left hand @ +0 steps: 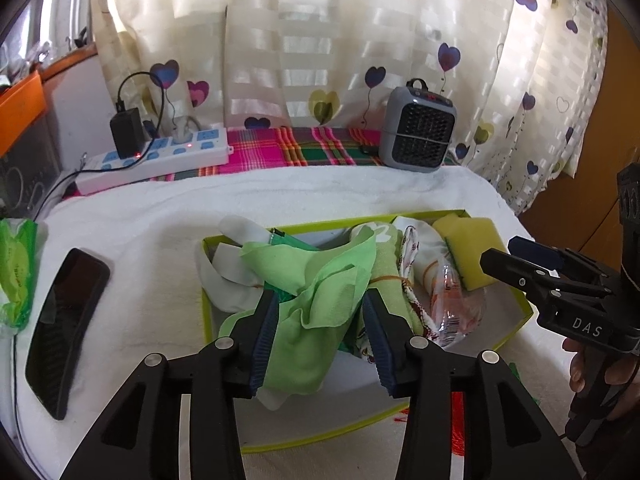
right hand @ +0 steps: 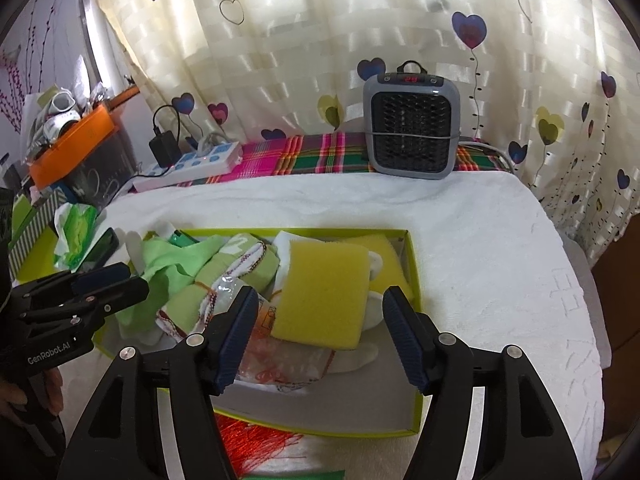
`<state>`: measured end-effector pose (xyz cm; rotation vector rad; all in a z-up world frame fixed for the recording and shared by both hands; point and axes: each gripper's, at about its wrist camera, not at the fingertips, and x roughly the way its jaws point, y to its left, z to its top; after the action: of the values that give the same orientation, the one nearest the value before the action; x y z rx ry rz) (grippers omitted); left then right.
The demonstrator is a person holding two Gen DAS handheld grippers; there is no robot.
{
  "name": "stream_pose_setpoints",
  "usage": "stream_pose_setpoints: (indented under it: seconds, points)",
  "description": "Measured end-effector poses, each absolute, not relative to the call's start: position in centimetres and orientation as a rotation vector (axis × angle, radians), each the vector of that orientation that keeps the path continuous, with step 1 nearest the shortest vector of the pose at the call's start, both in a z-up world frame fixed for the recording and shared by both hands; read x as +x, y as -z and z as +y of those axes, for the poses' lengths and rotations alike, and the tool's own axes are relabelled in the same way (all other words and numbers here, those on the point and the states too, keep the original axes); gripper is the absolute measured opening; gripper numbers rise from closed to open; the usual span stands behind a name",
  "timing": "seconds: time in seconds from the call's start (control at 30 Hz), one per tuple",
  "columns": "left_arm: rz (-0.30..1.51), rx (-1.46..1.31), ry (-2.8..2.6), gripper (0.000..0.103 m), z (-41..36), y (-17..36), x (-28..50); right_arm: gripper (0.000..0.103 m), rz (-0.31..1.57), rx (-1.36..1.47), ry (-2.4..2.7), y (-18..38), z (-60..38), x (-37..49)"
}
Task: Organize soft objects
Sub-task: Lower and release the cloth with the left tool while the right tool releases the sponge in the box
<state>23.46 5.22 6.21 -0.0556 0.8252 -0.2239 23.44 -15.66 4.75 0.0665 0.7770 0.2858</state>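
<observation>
Grey heater [right hand: 412, 128] + white power strip [left hand: 160, 158] at back on plaid cloth [right hand: 304, 156]; black phone [left hand: 64, 328] left.

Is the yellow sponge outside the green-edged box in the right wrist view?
No, the yellow sponge lies inside the box, on top of the other soft items.

Both tools are showing matte black angular frames. The left gripper [left hand: 320, 336] is carrying ribbed dark-blue pads [left hand: 264, 344] and silver round screws at 7 and 5 o'clock. The right gripper [right hand: 320, 340] is looking identical; its casing is bearing white "DAS" lettering, the left's "GenRobot.AI".
</observation>
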Motion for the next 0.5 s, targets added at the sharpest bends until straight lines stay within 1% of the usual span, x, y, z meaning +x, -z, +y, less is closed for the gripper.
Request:
stream_pose_setpoints:
  seconds: [0.5]
  points:
    - [0.807,-0.041,0.205,0.043,5.0,-6.9,19.7,0.066,0.740,0.089,-0.290,-5.9,-16.1,20.3]
